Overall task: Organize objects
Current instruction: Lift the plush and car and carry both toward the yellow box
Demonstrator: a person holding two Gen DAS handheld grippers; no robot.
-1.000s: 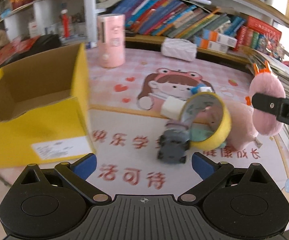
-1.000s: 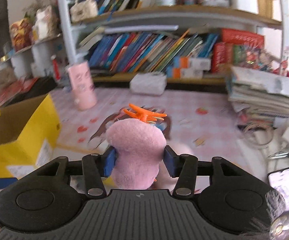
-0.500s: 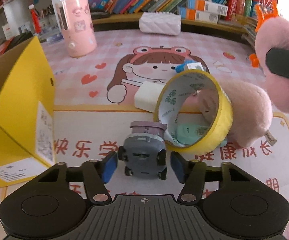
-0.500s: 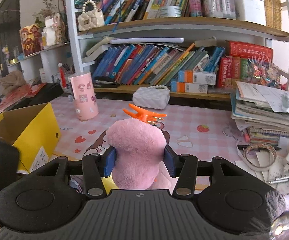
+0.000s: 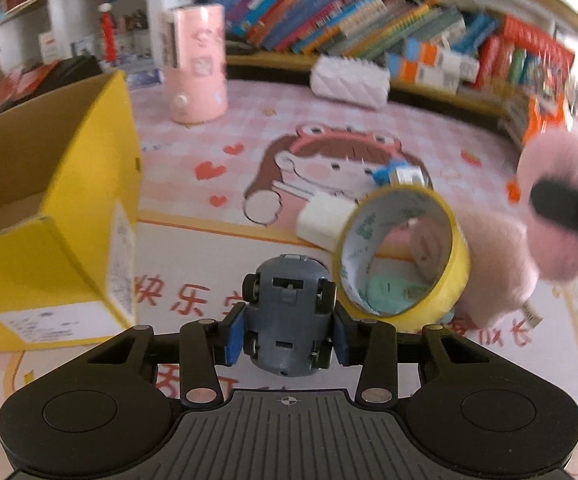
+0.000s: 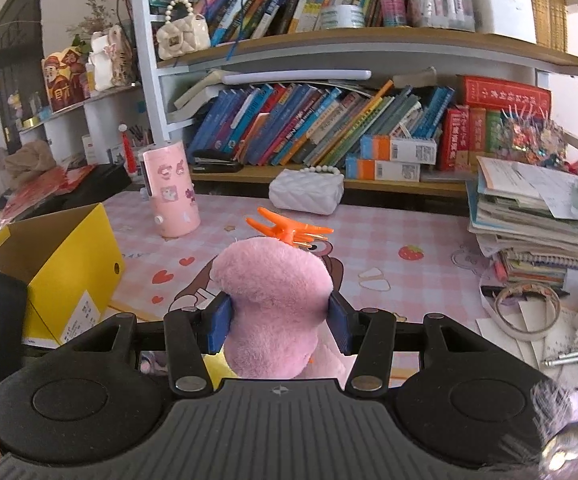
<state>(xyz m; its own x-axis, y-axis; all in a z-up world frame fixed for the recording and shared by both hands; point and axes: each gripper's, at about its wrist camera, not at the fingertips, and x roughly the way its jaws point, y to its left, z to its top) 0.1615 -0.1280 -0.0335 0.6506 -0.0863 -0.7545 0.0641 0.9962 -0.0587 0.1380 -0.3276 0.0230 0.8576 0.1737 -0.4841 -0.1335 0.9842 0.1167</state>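
- Your left tool [image 5: 288, 335] is closing its jaws around the grey toy car [image 5: 289, 312], which is sitting between the blue pads with its underside and wheels facing the camera; the pads are pressing on its sides.
- Just right of the car, a yellow tape roll [image 5: 403, 254] is standing on edge on the counter [image 5: 193, 248], leaning against a pink plush [image 5: 493, 276] and touching a white block [image 5: 323, 222].
- Your right tool [image 6: 279, 322] is clenching a pink plush toy [image 6: 273, 300] carrying an orange claw clip [image 6: 289, 232] on top.
- The open yellow cardboard box [image 5: 49, 216] is sitting at the left of the counter, well apart from a pink cylindrical holder [image 5: 197, 64] near the bookshelf [image 6: 329, 120].
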